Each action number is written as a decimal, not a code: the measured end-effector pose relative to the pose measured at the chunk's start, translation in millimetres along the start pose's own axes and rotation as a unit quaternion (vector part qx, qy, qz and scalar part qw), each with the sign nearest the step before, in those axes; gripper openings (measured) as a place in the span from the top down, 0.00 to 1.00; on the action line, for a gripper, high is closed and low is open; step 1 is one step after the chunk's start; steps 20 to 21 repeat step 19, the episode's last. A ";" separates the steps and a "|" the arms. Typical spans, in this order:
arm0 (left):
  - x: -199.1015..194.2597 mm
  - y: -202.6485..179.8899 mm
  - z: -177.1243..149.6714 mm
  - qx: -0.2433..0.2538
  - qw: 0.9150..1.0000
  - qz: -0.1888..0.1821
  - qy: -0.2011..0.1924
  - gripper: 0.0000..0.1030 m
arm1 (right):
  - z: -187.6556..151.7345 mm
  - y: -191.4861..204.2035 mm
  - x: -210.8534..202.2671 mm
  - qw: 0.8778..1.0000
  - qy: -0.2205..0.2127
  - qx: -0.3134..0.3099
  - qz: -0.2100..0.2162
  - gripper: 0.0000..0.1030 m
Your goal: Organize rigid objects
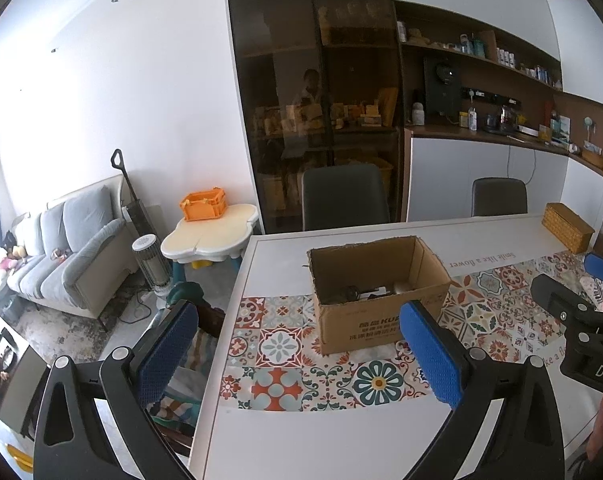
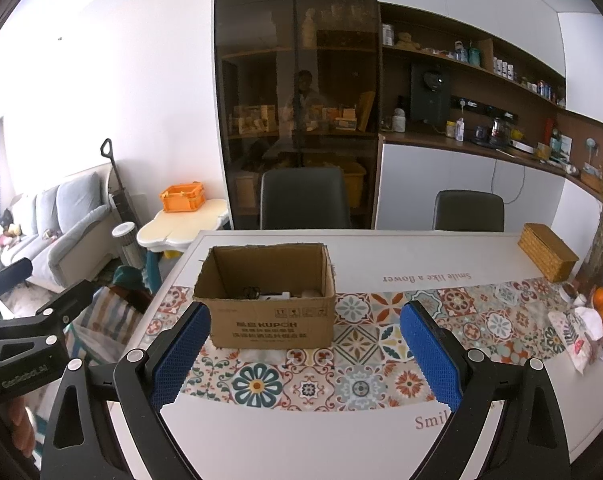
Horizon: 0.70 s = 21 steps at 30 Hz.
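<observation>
- The cardboard box (image 2: 267, 304) hides most of its contents behind its front wall; only a dark tangle, something white and a pale rounded thing show, too small to name.
- From the left wrist the right tool (image 1: 581, 304) is cut off by the picture's right edge, so its grip is unreadable.
- Packets (image 2: 581, 336) at the desk's (image 2: 301, 432) right end are blurred.
- Shelf bottles (image 2: 505, 68) are too small to tell apart.
</observation>
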<state>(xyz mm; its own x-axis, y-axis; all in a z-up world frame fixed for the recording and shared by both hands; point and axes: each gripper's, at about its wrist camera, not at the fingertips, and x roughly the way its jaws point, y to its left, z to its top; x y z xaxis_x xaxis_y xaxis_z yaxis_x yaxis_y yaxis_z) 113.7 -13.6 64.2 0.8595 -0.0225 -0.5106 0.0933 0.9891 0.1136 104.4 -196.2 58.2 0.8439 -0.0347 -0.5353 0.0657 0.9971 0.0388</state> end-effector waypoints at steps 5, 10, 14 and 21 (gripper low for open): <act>-0.7 -1.7 -0.7 -0.002 1.000 0.001 0.001 0.00 | -0.9 -0.1 1.0 1.000 0.001 -0.001 0.001 0.07; -0.6 -1.2 -0.6 -0.002 1.000 0.001 0.001 0.00 | -1.4 0.4 1.2 1.000 0.002 -0.001 0.001 0.07; -0.7 -1.4 -1.0 -0.002 1.000 0.001 0.001 0.00 | -1.2 0.8 1.2 1.000 0.002 0.000 0.001 0.07; -0.3 -1.5 -1.7 -0.003 1.000 0.000 0.003 0.00 | -1.1 0.8 1.5 1.000 0.002 -0.001 0.000 0.07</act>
